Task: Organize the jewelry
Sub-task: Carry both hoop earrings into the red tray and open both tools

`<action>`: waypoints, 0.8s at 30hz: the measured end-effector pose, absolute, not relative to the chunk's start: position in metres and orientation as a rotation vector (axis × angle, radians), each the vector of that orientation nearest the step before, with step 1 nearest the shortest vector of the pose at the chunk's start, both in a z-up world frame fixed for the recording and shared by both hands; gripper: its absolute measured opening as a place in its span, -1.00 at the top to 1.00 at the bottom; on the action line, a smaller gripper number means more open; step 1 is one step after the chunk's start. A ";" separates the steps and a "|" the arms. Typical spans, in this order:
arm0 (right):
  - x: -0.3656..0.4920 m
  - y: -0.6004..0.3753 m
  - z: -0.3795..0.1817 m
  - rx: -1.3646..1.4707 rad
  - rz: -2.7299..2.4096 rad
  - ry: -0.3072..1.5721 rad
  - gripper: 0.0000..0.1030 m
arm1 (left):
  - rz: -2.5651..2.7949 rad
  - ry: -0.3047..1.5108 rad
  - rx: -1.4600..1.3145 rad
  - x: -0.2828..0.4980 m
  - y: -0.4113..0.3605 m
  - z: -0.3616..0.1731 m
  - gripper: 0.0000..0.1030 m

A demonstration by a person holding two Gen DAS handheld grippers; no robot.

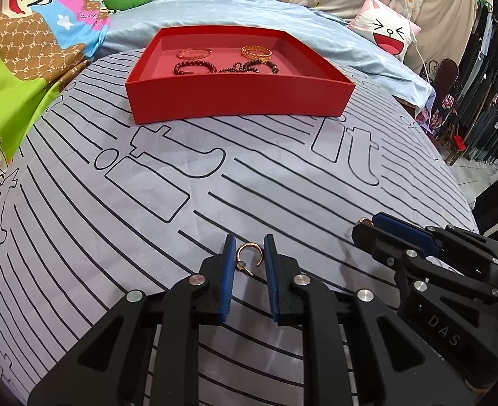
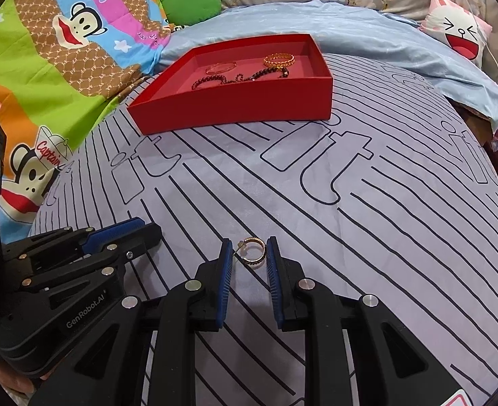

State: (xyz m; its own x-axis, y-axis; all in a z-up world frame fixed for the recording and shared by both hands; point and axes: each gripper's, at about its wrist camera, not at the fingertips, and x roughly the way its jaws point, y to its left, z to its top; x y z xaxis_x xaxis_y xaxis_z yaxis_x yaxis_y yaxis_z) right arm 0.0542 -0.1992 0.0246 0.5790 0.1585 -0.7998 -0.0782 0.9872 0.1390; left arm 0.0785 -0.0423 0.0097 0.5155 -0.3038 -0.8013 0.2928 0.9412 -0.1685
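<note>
In each wrist view a gold hoop earring sits at lower centre between narrowed blue fingers: left gripper [image 1: 248, 253] around one earring [image 1: 249, 257], right gripper [image 2: 249, 252] around the other earring [image 2: 254, 253]. Whether the pads press is unclear. Both point steeply down at the bed sheet [image 1: 282, 182]; the red tray [image 1: 235, 101] lies ahead, upper centre.
</note>
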 end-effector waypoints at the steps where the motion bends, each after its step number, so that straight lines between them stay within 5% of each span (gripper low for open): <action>1: 0.055 -0.199 0.027 0.091 0.141 0.938 0.62 | -0.360 0.963 -0.015 0.079 -0.042 0.012 0.68; 24: 0.178 -0.190 0.116 0.057 0.188 0.771 0.62 | -0.389 0.836 -0.068 0.203 -0.049 0.098 0.68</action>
State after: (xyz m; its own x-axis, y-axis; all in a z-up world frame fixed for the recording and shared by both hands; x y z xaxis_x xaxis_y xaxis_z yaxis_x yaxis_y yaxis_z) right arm 0.1777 -0.1900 0.1161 0.7016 0.1892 -0.6870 -0.1478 0.9818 0.1195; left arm 0.2025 -0.0487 0.0983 0.6047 -0.3619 -0.7095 0.3092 0.9276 -0.2096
